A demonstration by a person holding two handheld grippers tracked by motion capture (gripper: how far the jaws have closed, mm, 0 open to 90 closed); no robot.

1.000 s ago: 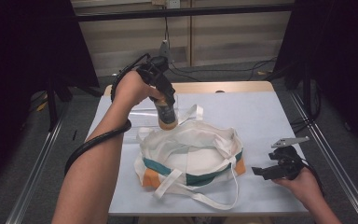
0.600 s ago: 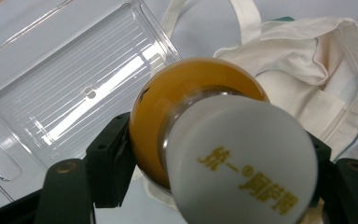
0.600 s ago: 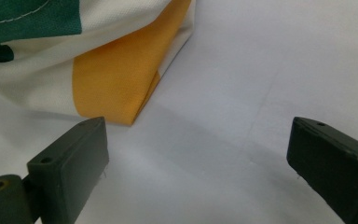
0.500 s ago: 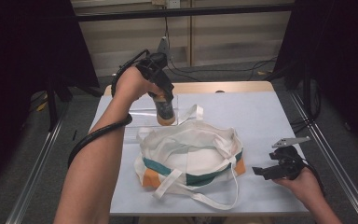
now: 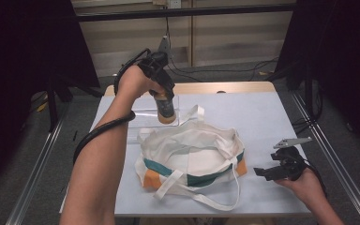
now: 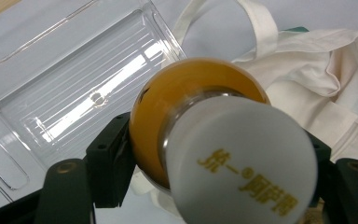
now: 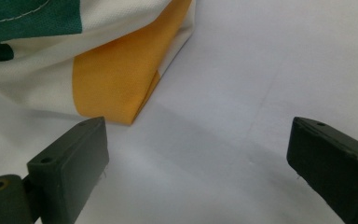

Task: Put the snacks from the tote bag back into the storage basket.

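Amber bottle with a white cap [image 5: 165, 107] hangs clamped in my left gripper [image 5: 161, 89], above the clear plastic tray [image 5: 143, 116]. Nearer me, my right gripper [image 5: 268, 172] rests with jaws apart beside the cream canvas tote bag [image 5: 192, 157], which lies between them.

Bottle [image 5: 165, 107] over the tray [image 5: 143, 116] (behind the bag [image 5: 192, 154]); right gripper [image 5: 268, 172] beside the bag.
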